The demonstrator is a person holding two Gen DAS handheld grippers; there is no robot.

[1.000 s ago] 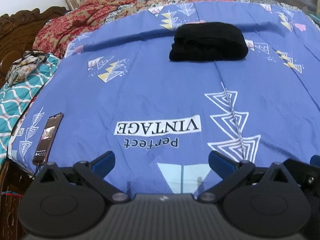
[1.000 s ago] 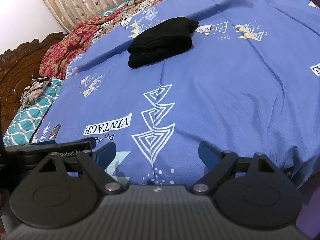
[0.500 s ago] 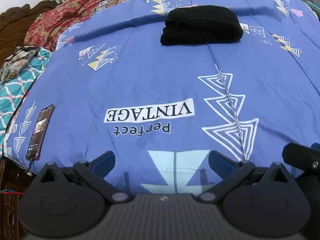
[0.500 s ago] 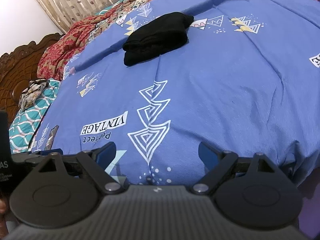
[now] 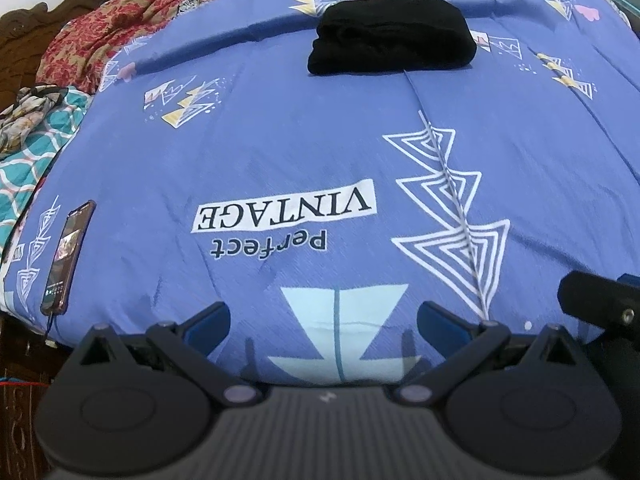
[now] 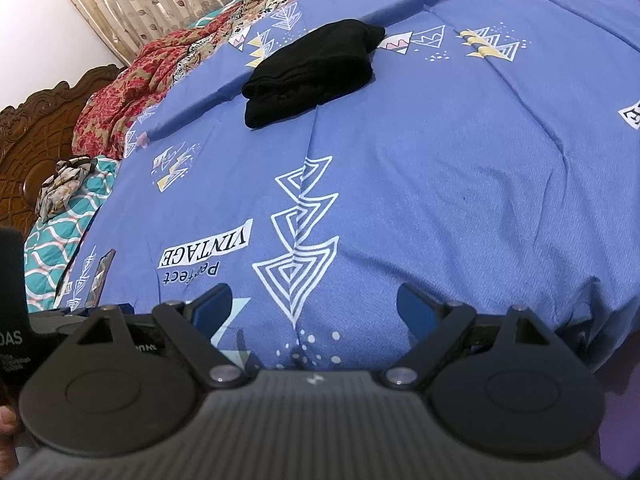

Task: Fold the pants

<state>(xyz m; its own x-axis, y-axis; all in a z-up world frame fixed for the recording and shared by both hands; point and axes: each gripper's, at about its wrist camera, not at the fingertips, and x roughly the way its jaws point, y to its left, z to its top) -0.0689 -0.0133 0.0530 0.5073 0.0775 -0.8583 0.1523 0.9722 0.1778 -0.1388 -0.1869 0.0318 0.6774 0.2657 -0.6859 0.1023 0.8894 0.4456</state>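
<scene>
Blue pads on both sets of jaws are spread wide with nothing between them, just bedsheet showing through the gap. The left gripper (image 5: 323, 320) and the right gripper (image 6: 313, 300) both sit low at the near edge of the bed, side by side, each poking into the edge of the other's view. Neither touches any cloth, as far as I can tell.

Out past the jaws is a big stretch of blue bedsheet (image 5: 280, 152) with the "Perfect VINTAGE" print (image 5: 284, 212) upside down, so we're looking from the foot or side of the layout. Well beyond that, near the middle of the bed, sit the black pants (image 5: 392, 34), also clear in the right view (image 6: 310, 72). They look like a compact stacked bundle already, layers visible on the left end, though black fabric hides the creases so I can't swear how neat it is.

My read: the folding is done and the grippers are parked back, away from the bundle, so nothing gets disturbed.

Phone (image 5: 68, 256) lies at the left edge of the bed, well clear of everything.
</scene>
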